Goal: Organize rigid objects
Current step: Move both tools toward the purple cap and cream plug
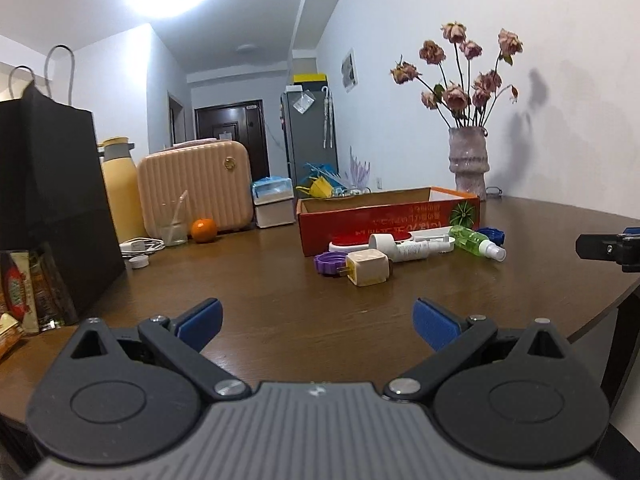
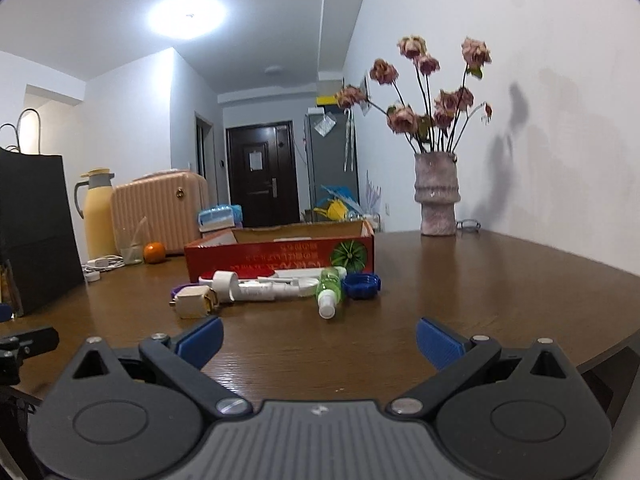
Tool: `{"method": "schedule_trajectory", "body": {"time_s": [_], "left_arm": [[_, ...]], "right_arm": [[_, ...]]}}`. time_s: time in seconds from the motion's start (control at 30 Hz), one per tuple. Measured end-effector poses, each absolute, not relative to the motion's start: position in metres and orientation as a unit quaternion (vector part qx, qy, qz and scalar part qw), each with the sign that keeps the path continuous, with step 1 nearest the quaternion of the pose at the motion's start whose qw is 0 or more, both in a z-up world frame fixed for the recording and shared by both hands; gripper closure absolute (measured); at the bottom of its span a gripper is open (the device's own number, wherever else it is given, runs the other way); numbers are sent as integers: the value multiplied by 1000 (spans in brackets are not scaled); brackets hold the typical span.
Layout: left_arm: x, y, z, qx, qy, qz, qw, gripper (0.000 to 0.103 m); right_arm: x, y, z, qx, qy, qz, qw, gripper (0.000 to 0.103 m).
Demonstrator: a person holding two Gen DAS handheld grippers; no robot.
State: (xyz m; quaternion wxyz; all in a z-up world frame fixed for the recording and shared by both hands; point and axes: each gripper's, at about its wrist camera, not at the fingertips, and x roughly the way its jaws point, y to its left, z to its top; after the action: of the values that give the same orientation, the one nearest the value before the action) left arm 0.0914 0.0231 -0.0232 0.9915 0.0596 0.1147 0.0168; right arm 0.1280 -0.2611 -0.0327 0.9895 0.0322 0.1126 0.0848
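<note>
The left gripper [image 1: 318, 322] hangs low over the brown bench [image 1: 280, 304], its blue-padded jaws spread wide with nothing between them. The right gripper [image 2: 319, 338] sits the same way, jaws wide apart and empty.

Taking the red cardboard box [image 1: 384, 216] as landmark, the loose items lie in a cluster just in front of its near wall. Nearest is a cream plug adapter [image 1: 368, 270], touching a purple cap [image 1: 329, 262] at its left. Behind them a white tube [image 1: 404, 247] lies on its side, and a red-and-white disc [image 1: 360, 241] rests against the box. At the box's right end a green spray bottle [image 1: 476, 242] lies flat, nozzle toward the camera, beside a blue cap [image 1: 493, 235].

Left of the box stand an orange [image 1: 203, 230], a glass [image 1: 174, 222], a pink case [image 1: 196, 188] and a black paper bag [image 1: 48, 200]. Behind the box's right end stands a vase of dried roses [image 1: 468, 160].
</note>
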Motion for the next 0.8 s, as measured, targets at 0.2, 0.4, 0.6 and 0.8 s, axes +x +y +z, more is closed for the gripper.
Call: {"method": "schedule_trajectory", "body": {"time_s": [0.2, 0.4, 0.6, 0.8], "left_arm": [[126, 17, -25, 62, 135, 9, 989, 0], [155, 36, -22, 73, 145, 22, 987, 0], [183, 82, -13, 61, 162, 55, 983, 0], [208, 127, -7, 53, 175, 82, 980, 0]], "right_arm": [[157, -259, -32, 33, 131, 93, 986, 1], [193, -228, -25, 12, 150, 131, 980, 2], [240, -175, -15, -21, 171, 183, 968, 4], [290, -109, -16, -54, 229, 225, 946, 5]]}}
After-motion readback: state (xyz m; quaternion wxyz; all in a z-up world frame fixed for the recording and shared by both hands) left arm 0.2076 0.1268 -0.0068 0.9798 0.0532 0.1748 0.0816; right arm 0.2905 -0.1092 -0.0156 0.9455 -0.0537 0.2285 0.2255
